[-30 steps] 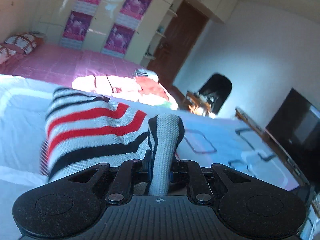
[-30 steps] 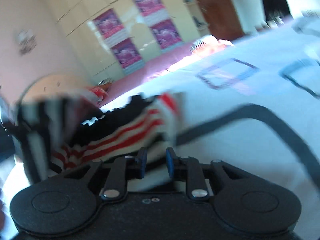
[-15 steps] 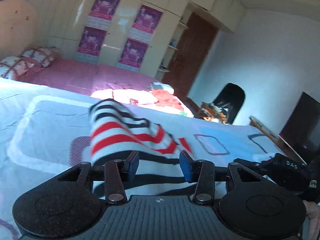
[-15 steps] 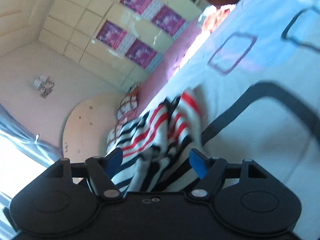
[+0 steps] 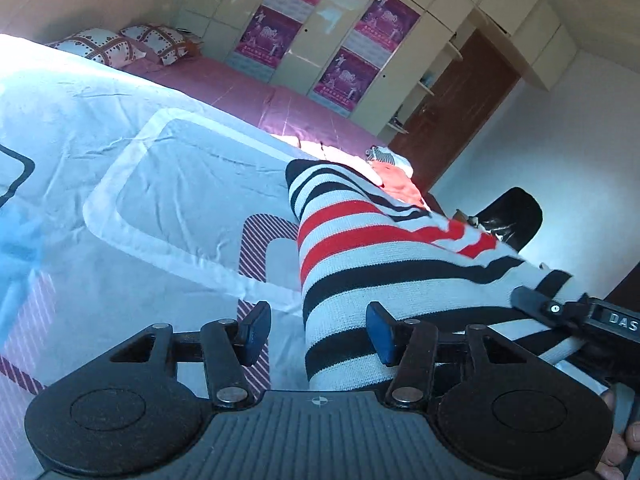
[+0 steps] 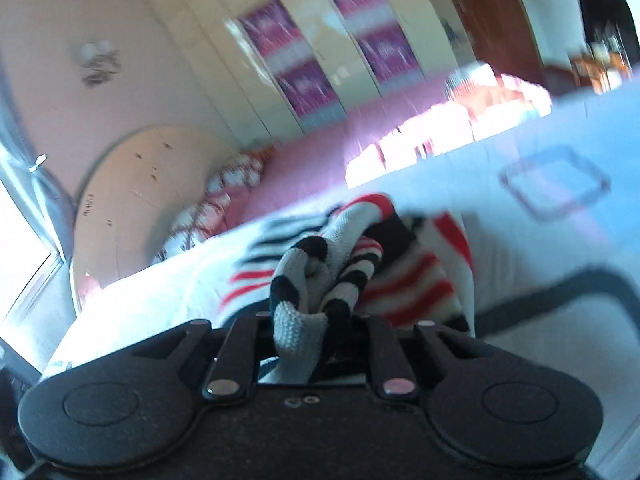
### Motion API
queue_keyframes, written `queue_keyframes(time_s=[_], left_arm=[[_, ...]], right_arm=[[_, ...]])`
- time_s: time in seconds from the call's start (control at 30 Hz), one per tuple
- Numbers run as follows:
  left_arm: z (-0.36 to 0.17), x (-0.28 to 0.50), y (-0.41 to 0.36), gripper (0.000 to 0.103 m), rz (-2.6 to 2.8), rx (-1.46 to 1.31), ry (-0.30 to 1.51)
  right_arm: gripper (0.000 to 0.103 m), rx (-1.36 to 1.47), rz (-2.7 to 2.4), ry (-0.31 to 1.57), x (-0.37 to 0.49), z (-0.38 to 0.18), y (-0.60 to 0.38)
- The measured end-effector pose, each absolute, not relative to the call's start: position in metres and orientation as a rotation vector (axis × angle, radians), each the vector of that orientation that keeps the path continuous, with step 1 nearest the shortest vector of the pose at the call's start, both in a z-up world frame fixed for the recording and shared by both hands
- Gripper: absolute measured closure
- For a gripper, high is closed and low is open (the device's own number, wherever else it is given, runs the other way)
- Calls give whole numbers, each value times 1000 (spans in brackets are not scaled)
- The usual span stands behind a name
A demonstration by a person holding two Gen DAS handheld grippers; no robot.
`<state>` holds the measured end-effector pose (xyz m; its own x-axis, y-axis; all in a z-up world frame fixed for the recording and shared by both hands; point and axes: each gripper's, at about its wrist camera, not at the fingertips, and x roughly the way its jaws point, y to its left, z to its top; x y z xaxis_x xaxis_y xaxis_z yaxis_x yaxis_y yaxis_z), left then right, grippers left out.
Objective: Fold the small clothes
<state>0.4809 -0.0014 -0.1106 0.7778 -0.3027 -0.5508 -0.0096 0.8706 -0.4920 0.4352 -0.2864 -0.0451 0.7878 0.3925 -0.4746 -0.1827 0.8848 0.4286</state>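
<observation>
Left tool (image 5: pixel 318 334) jaws apart, just been opening, striped knit garment (image 5: pixel 384 264) lying between them but not pinched. Right tool (image 6: pixel 308 316) jaws just closed, clamped on a bunched fold of the same garment (image 6: pixel 312 276). Garment lies on the bed's white patterned sheet (image 5: pixel 120 160), one end lifted at right tool.

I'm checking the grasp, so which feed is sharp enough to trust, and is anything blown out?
Left wrist view: sharp on the striped garment, with fisheye bending at the edges and glare at the sheet's far left. Right wrist view: motion-blurred, only the bunched knit in the right gripper crisp, sunlit patch overexposed.
</observation>
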Motion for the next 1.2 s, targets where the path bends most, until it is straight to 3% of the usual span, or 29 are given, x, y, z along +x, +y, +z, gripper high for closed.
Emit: queue_keyframes(time_s=[0.1, 0.2, 0.23, 0.43, 0.7, 0.87, 0.97, 1.0, 1.03, 1.1, 1.17, 1.2], left_arm=[[-112, 492, -16, 51, -188, -465, 690], [-114, 500, -30, 49, -226, -437, 735], [-113, 500, -33, 48, -219, -417, 732], [-117, 498, -29, 45, -211, -453, 725], [-117, 495, -20, 45, -172, -453, 675], [-117, 504, -27, 35, -186, -405, 728], [-107, 504, -26, 35, -167, -382, 712], [-104, 504, -25, 35, -169, -379, 693], [-102, 505, -24, 35, -182, -385, 683], [-103, 510, -24, 35, -201, -391, 701], [-108, 517, -26, 35, -212, -373, 730], [-110, 519, -26, 35, -212, -381, 734]], right_arm=[[88, 285, 269, 544, 413, -55, -291], [88, 412, 155, 750, 440, -106, -319], [88, 459, 168, 740, 439, -110, -325], [88, 475, 191, 733, 437, -109, -328], [88, 386, 294, 591, 440, -79, -316], [86, 389, 225, 728, 448, -121, -323], [76, 400, 231, 737, 453, -105, -324], [66, 414, 220, 717, 452, -100, -327], [49, 430, 202, 702, 452, -97, -330], [41, 471, 178, 702, 458, -98, -338], [54, 482, 193, 742, 468, -102, -339], [68, 468, 193, 740, 472, -103, -339]])
